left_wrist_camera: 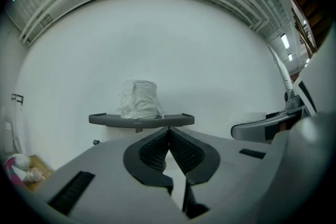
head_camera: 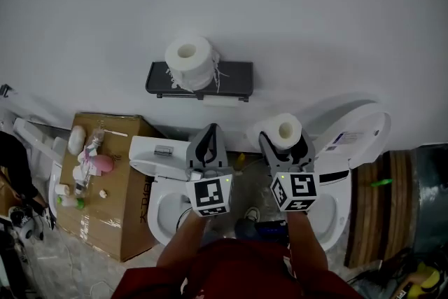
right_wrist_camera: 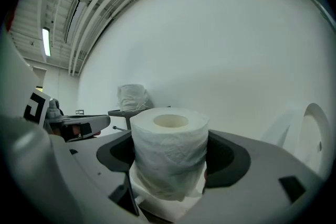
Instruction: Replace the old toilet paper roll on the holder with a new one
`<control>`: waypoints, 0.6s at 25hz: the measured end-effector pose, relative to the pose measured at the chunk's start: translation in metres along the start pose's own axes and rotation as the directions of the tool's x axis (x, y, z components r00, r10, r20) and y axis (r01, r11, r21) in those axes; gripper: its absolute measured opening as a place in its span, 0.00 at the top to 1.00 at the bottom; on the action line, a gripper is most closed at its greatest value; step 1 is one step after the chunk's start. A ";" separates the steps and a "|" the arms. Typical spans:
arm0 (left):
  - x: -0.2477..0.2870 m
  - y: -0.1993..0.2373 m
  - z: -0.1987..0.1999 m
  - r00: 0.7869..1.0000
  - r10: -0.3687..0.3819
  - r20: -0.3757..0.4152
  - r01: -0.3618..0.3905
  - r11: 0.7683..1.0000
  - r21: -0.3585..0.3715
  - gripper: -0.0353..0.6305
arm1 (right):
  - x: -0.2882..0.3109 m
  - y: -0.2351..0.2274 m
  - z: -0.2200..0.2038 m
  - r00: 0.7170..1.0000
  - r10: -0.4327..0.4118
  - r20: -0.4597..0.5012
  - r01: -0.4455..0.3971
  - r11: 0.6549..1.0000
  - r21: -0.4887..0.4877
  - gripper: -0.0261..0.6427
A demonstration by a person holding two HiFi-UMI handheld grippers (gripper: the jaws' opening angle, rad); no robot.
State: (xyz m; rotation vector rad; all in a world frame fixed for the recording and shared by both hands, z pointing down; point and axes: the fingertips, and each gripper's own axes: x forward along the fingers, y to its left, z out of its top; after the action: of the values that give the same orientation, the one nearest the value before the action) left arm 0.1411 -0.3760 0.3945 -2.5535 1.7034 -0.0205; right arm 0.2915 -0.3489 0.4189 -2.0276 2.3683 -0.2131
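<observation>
left hand-held gripper point(head_camera: 208, 138), right hand-held gripper point(head_camera: 285, 143): grey | marker cube point(head_camera: 211, 196): black-white squares | garment point(head_camera: 231, 269): red

Head view looks steeply down, gripper views face level, near, all share the shelf point(head_camera: 234, 77)

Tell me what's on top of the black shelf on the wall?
A ragged white toilet paper roll stands upright on the black shelf, toward its left end. What lies right under the roll is covered.
</observation>
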 end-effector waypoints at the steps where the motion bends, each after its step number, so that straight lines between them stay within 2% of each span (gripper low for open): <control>1: 0.005 -0.001 -0.001 1.000 0.014 -0.005 -0.014 1.000 0.004 0.92 | 0.005 -0.004 0.000 1.000 0.013 -0.003 -0.013 1.000 0.003 0.38; 8: 0.031 -0.003 -0.009 0.998 0.050 -0.025 -0.049 0.997 0.051 0.92 | 0.031 -0.019 -0.002 0.998 0.054 -0.015 -0.054 0.998 0.017 0.38; 15: 0.049 0.012 -0.016 0.999 0.034 -0.034 -0.033 0.999 0.025 0.92 | 0.050 -0.017 -0.001 0.999 0.025 -0.022 -0.025 1.000 0.003 0.38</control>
State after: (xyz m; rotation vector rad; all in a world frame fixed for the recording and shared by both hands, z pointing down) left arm 0.1478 -0.4263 0.4083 -2.5210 1.7467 -0.0838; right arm 0.3001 -0.4004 0.4251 -2.0042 2.4032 -0.2390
